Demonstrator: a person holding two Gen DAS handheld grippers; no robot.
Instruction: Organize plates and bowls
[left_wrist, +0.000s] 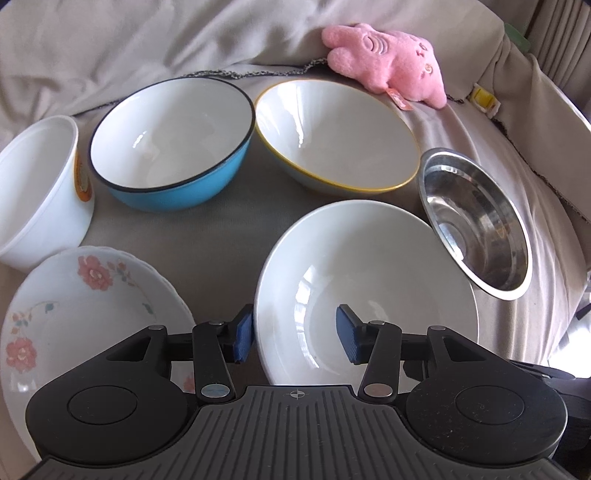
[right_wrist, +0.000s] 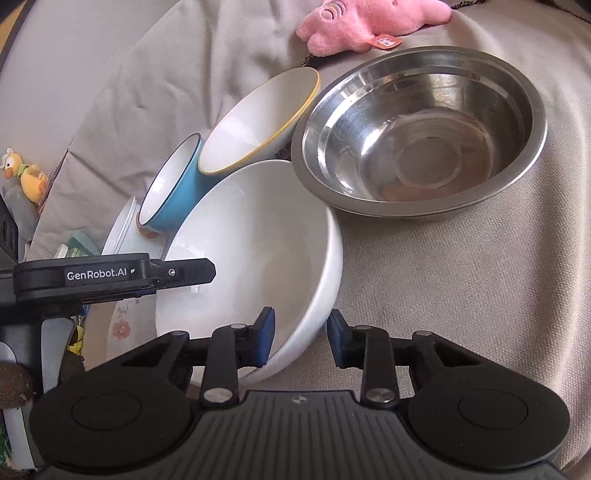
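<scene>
Floral plate (left_wrist: 85, 314) far left, tucked against white tub (left_wrist: 40, 192); risk of knock if wide white bowl (left_wrist: 365, 295) swings that way.
Left gripper (left_wrist: 295, 334) straddling bowl's near-left rim, blue pads apart, no squeeze visible; could scrape rim or push bowl sideways.
Right gripper (right_wrist: 300, 338) astride bowl's near-right rim, pads close but contact unclear; thin wall, glossy glaze, likely slip on lift.
Steel bowl (right_wrist: 417, 133) just beside; tilt could clank into it on soft cloth (right_wrist: 461, 295).

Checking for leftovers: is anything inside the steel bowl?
The steel bowl looks empty: only reflections and pale tinted patches on its bottom, possibly residue. The near inner wall is hidden behind its rim.
</scene>
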